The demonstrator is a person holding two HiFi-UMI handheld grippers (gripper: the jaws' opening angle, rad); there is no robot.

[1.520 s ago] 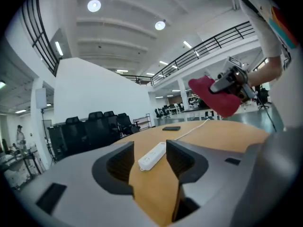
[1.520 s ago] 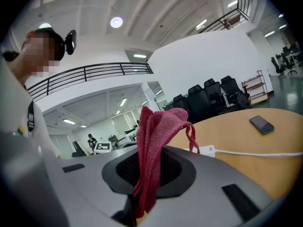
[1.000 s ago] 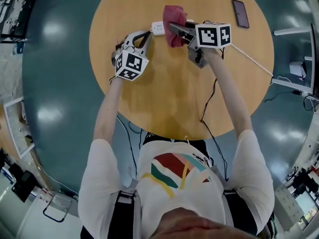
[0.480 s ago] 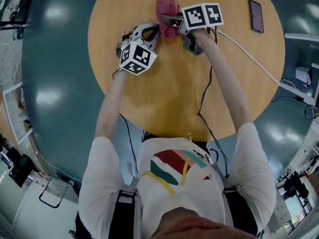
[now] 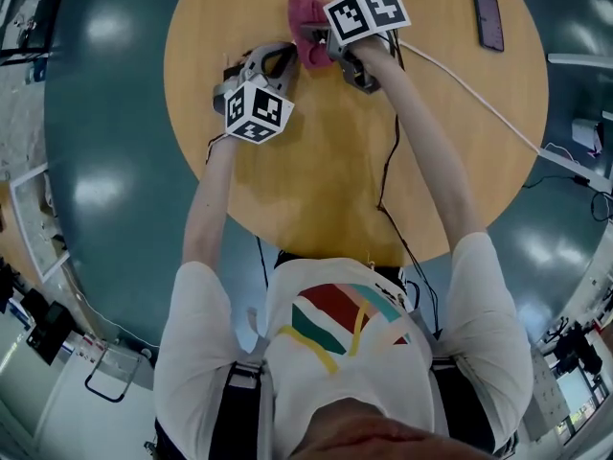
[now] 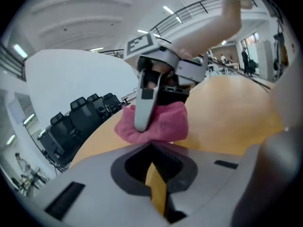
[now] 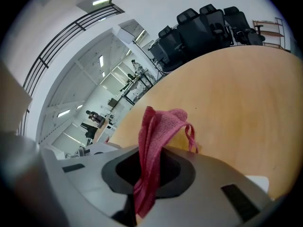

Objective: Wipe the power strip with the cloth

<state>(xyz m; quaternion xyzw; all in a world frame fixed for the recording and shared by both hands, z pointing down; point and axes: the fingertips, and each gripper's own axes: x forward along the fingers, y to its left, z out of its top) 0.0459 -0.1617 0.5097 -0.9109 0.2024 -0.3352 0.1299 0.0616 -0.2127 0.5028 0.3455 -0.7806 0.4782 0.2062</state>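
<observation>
On a round wooden worktop (image 5: pixel 316 180), seen from above, a person works two hand-held tools side by side near the far edge. At left, the left tool (image 5: pixel 283 57) points toward the cloth (image 5: pixel 306 22); its jaws are closing, all but together, and nothing shows between them except a sliver of worktop. One pink cloth lies bunched just ahead of its tips. The right tool (image 5: pixel 318 36) comes in from the right, its jaws clamped on a fold of the cloth, which runs up between them in the right gripper view, and it holds the bundle down against the worktop.

The power strip cannot be made out in the head view, where cloth and tools cover the spot. One white cable (image 5: pixel 469 89) runs across the worktop from the right edge and ends under the right tool. A white corner (image 7: pixel 259 182) shows beneath that tool's body in the right gripper view; whether it is the strip cannot be told. Farther right, well apart, one dark phone (image 5: pixel 488 19) lies flat.
</observation>
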